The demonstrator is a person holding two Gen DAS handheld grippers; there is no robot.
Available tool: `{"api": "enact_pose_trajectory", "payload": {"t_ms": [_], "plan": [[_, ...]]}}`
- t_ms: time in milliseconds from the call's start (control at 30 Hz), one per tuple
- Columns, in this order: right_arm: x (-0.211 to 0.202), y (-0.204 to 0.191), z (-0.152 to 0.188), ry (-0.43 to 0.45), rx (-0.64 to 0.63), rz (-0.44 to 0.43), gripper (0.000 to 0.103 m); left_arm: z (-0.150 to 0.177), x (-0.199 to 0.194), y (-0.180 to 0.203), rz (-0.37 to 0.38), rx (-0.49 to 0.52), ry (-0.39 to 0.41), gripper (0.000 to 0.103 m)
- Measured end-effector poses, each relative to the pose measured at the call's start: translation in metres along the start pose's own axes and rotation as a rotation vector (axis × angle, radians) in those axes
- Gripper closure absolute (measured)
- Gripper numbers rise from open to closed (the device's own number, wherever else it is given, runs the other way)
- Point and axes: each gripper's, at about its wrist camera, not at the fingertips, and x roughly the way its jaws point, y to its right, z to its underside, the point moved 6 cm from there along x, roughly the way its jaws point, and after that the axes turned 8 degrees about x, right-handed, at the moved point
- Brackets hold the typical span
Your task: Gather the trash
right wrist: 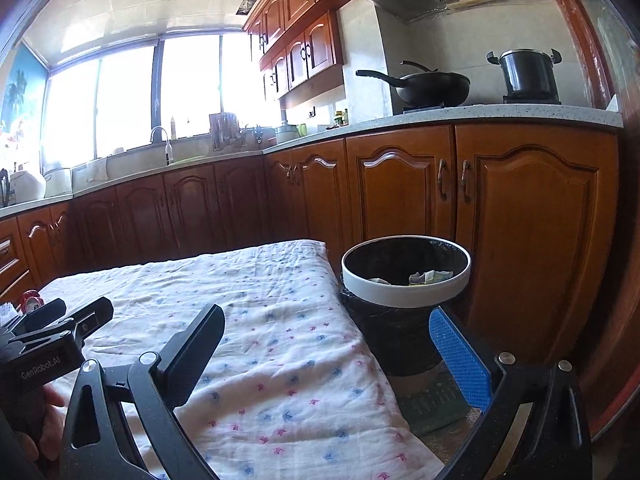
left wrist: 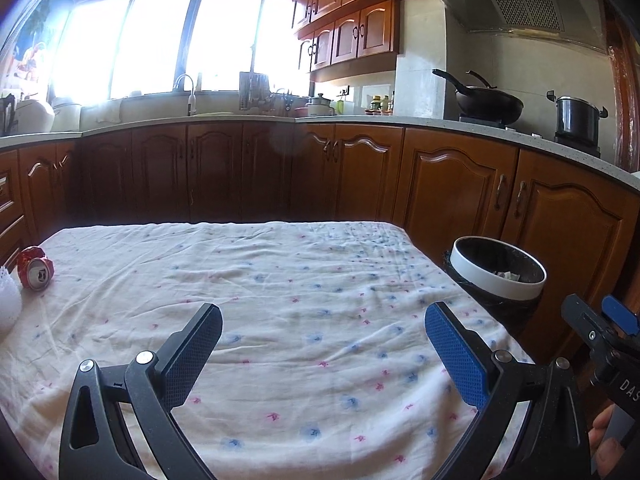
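A crushed red can [left wrist: 35,268] lies at the far left of the cloth-covered table [left wrist: 280,280]; in the right wrist view it [right wrist: 32,300] peeks out behind the left gripper. A white foam net [left wrist: 8,304] sits beside it at the left edge. A bin [left wrist: 498,270] with a white rim and black liner stands off the table's right side and holds crumpled paper [right wrist: 424,277]. My left gripper [left wrist: 323,346] is open and empty over the table's near middle. My right gripper [right wrist: 328,350] is open and empty over the table's right edge, near the bin [right wrist: 404,280].
Wooden cabinets [left wrist: 452,188] and a countertop [left wrist: 440,124] run behind the table. A wok [left wrist: 488,104] and a pot [left wrist: 576,120] sit on the stove. A sink tap [left wrist: 188,92] stands below the bright window. A green floor mat [right wrist: 432,408] lies beneath the bin.
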Motion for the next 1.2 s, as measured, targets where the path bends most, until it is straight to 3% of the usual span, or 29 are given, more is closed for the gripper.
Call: {"api": "enact_pose_trajectory", "payload": {"t_ms": [1200], "plan": [[0.001,0.007,0.007,-0.023,0.017,-0.009,0.0,0.005,0.011,-0.007,0.026,0.075,0.005,0.001]]}}
